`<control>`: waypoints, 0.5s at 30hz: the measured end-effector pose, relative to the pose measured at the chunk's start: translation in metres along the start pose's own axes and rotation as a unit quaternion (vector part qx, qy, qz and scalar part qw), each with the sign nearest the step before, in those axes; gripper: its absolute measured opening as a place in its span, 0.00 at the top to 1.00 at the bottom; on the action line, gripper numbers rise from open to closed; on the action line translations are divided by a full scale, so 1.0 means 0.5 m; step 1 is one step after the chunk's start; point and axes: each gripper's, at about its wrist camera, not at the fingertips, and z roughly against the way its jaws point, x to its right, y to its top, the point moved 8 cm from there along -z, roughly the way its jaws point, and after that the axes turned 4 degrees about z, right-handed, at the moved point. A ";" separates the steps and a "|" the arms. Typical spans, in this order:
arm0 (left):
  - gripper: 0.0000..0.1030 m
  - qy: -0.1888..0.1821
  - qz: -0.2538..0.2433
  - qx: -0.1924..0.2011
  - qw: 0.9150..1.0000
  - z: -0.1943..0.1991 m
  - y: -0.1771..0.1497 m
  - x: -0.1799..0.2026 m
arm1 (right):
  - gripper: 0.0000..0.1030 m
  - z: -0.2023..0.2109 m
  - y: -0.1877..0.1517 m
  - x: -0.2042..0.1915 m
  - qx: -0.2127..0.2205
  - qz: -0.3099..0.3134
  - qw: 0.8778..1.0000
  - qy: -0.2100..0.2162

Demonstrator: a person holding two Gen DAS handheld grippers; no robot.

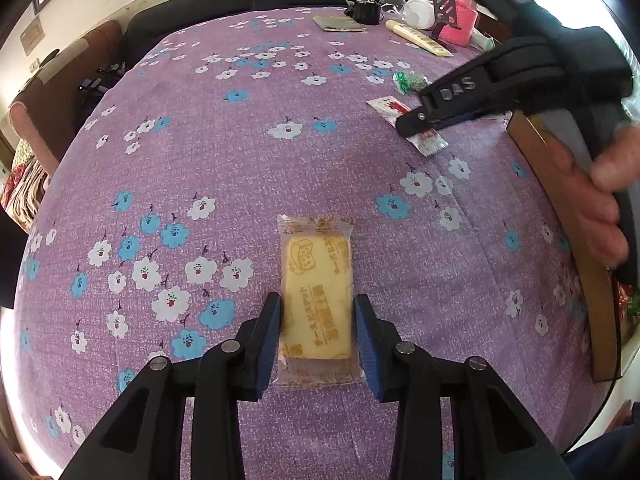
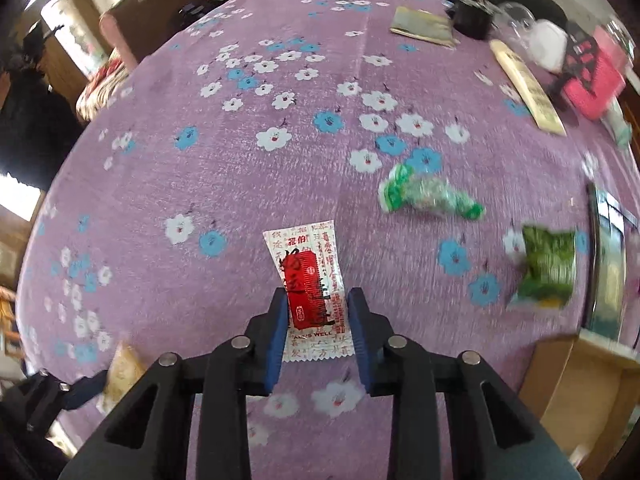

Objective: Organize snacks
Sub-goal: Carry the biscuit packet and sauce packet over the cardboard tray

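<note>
free: cloth centre [image 1: 240, 152] | blocked: far-edge clutter [image 1: 420, 20]

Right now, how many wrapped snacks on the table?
4: yellow biscuit in the left claw, red sachet in the right claw, two green packs further right. More may be hidden.

Matt woven tablecloth [image 1: 240, 184], glossy plastic biscuit wrapper [image 1: 316, 280], cardboard box [image 1: 568, 216]

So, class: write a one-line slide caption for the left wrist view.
Left gripper straddles a yellow biscuit packet on the flowered purple tablecloth.
</note>
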 end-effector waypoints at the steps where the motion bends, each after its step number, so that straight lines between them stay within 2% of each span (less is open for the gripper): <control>1: 0.66 -0.001 0.002 0.000 1.000 0.001 0.000 -0.003 | 0.73 0.007 -0.007 -0.005 0.001 -0.003 1.000 0.002; 8: 0.66 -0.013 0.009 -0.002 1.000 0.003 0.004 -0.009 | 0.73 0.062 -0.076 -0.048 0.014 -0.040 0.998 0.053; 15: 0.66 -0.024 0.019 -0.009 1.000 0.007 0.006 -0.018 | 0.72 0.099 -0.157 -0.074 0.017 -0.075 0.994 0.076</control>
